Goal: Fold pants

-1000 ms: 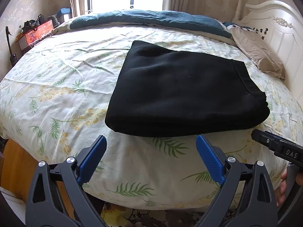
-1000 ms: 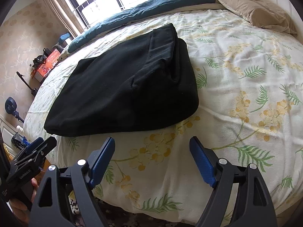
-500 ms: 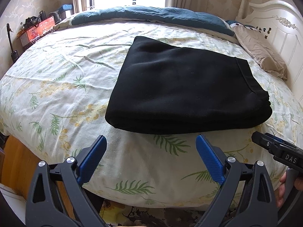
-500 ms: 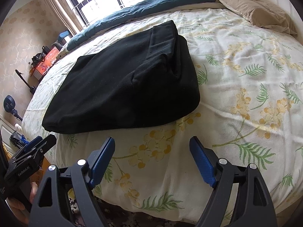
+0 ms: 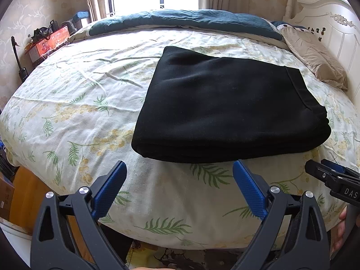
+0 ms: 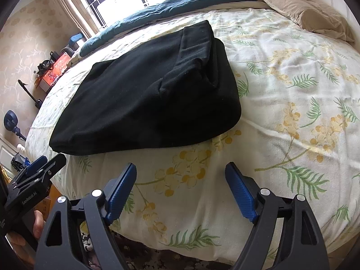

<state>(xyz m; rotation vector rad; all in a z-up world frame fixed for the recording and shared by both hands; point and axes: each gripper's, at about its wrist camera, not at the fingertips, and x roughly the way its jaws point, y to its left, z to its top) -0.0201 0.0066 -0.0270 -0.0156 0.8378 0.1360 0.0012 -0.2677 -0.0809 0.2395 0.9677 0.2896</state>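
The black pants (image 5: 227, 105) are seen lying on the floral bedspread (image 5: 74, 117) as a compact, layered rectangle, in the centre right of the left wrist view and the upper left to centre of the right wrist view. Stacked edges are visible along the near side, and the waistband end is turned toward the beige pillow (image 5: 315, 60) at the right of the left wrist view. The bundle is judged to be folded several times over, so the task appears essentially done; at most a little squaring of the slightly uneven waistband end in the right wrist view may be left.

The left gripper (image 5: 178, 185) is held at the bottom of its own frame with its blue pads spread wide, nothing between them, short of the near edge of the pants. The right gripper (image 6: 181, 187) is likewise spread wide and empty at the bottom of its frame, over bare bedspread and apart from the pants. Each gripper is glimpsed at the edge of the other's view, with part of a hand on its handle. A dark teal duvet (image 5: 184, 19) is bunched at the far side of the bed under the window
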